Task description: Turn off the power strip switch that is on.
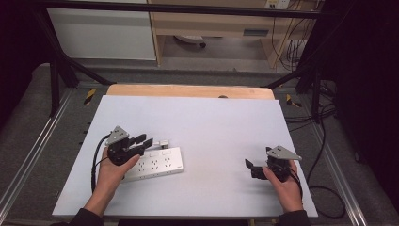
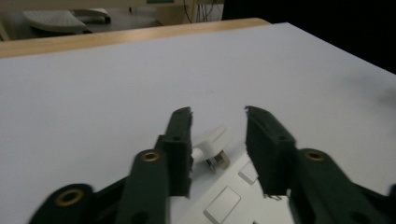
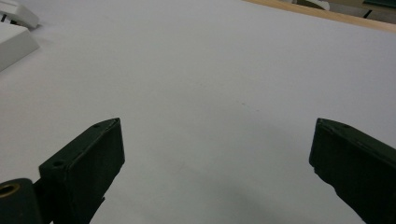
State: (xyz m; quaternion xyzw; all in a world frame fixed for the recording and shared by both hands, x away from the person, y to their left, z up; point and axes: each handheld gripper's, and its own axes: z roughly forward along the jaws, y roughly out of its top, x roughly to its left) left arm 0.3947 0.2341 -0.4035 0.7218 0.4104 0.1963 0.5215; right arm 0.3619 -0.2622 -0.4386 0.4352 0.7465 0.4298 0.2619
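A small white plug (image 2: 212, 144) is seen lying on its side on the table, its metal pins turned toward the white power strip (image 1: 155, 165) just beside it. The plug is blocky and short, and it is found at the far end of the strip, left of the table's middle. The strip is flat and long, with rows of sockets on its upper face. The left gripper (image 2: 218, 116) is held just over the plug with its jaws parted; the plug lies between them and is not pressed by the pads. The right gripper (image 1: 248, 165) is held low over the bare right side, its jaws spread wide with nothing between them. The table (image 1: 211, 122) is covered by a pale grey sheet, and a wooden edge is left showing at the far side. Beyond it, a grey floor, wooden shelving and dark cables are seen.
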